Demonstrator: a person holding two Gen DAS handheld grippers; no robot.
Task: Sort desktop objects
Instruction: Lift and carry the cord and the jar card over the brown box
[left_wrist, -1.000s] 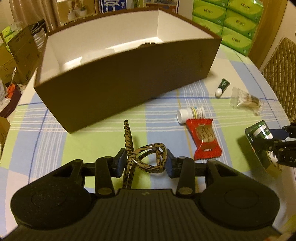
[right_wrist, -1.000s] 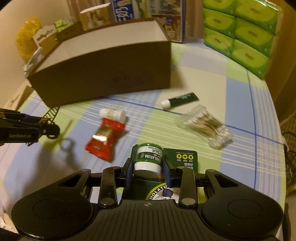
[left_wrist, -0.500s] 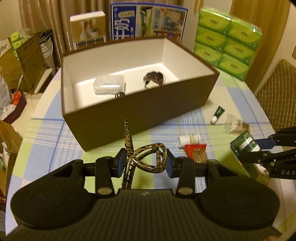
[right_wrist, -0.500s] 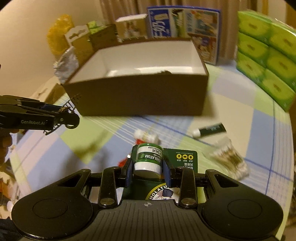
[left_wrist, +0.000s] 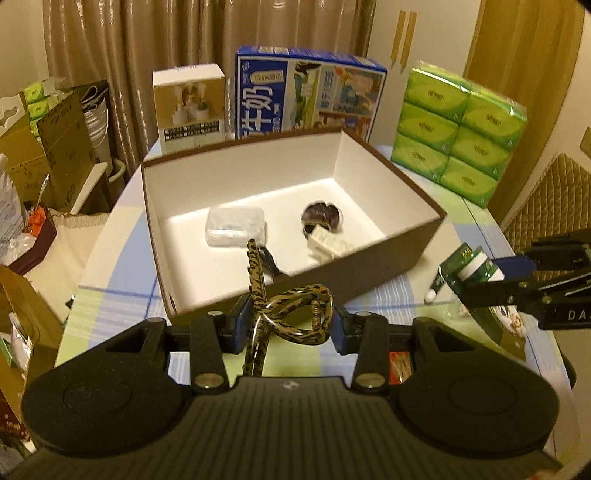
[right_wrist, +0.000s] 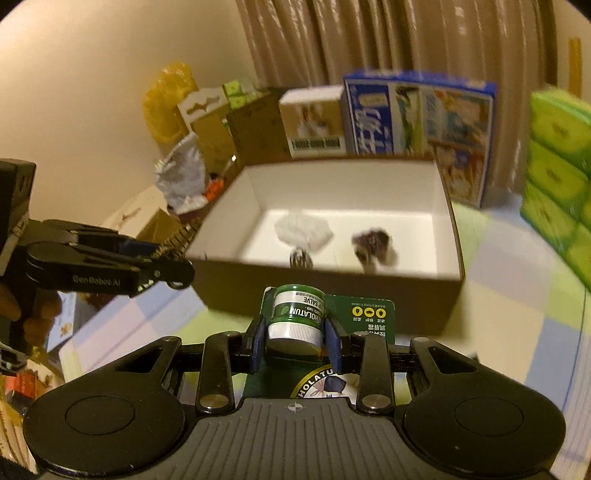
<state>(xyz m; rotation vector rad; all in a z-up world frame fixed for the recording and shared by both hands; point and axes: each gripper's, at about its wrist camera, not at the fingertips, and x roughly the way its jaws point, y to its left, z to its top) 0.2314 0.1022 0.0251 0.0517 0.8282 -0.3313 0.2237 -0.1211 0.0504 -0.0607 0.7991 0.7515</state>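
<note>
Low in the left wrist view, the left tongs (left_wrist: 286, 323) pinch a leopard-print hair clip (left_wrist: 295, 314), their pads closed partway on its loops, in front of the brown box (left_wrist: 369, 273). That view alone shows the box contents sharply: a clear plastic case (left_wrist: 236, 225), a dark round item (left_wrist: 322, 218) and a white block (left_wrist: 330, 243); at right edge the right tongs (left_wrist: 480, 275) appear side-on. The right wrist view, blurred, shows the right tongs gripping a green-capped jar (right_wrist: 297, 319) on its card, reading "HOLATUM" and "SALVE", above the checked bench (right_wrist: 517, 306). Only there, at left, "GenRobot.AI" reads on the left tongs' side.
</note>
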